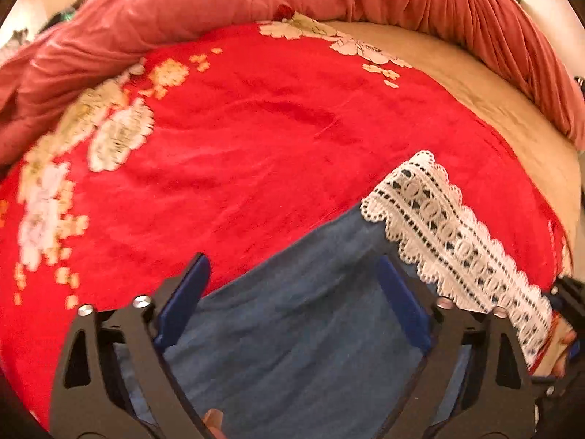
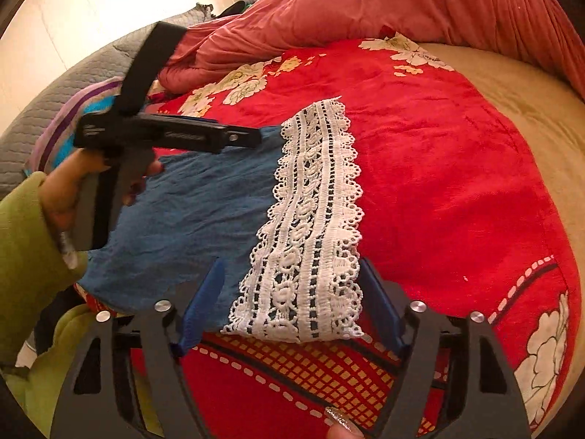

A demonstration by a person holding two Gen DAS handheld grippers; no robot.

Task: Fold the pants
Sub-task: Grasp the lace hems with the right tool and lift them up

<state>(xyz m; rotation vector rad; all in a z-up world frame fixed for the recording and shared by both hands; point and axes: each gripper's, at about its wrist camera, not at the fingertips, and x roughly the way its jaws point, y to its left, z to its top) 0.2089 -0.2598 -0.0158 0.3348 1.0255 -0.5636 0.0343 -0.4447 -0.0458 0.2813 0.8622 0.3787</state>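
Blue pants (image 1: 292, 329) with a white lace hem (image 1: 449, 230) lie flat on a red flowered blanket (image 1: 256, 128). My left gripper (image 1: 292, 260) hangs over the blue cloth near the leg's far edge, jaws wide apart and pads clear of the fabric. In the right wrist view the same pants (image 2: 204, 201) stretch away to the left. My right gripper (image 2: 292, 262) straddles the near end of the lace hem (image 2: 314, 219), open, with the lace lying between the blue fingers (image 2: 204, 303). A hand in a green sleeve (image 2: 33, 248) holds the left gripper (image 2: 252, 137) above the far side of the pants.
A bunched pink duvet (image 2: 402, 0) lines the far side of the bed. A beige sheet (image 2: 530, 109) shows at the right. A grey quilt (image 2: 55, 91) and a striped cloth (image 2: 73, 117) lie at the left.
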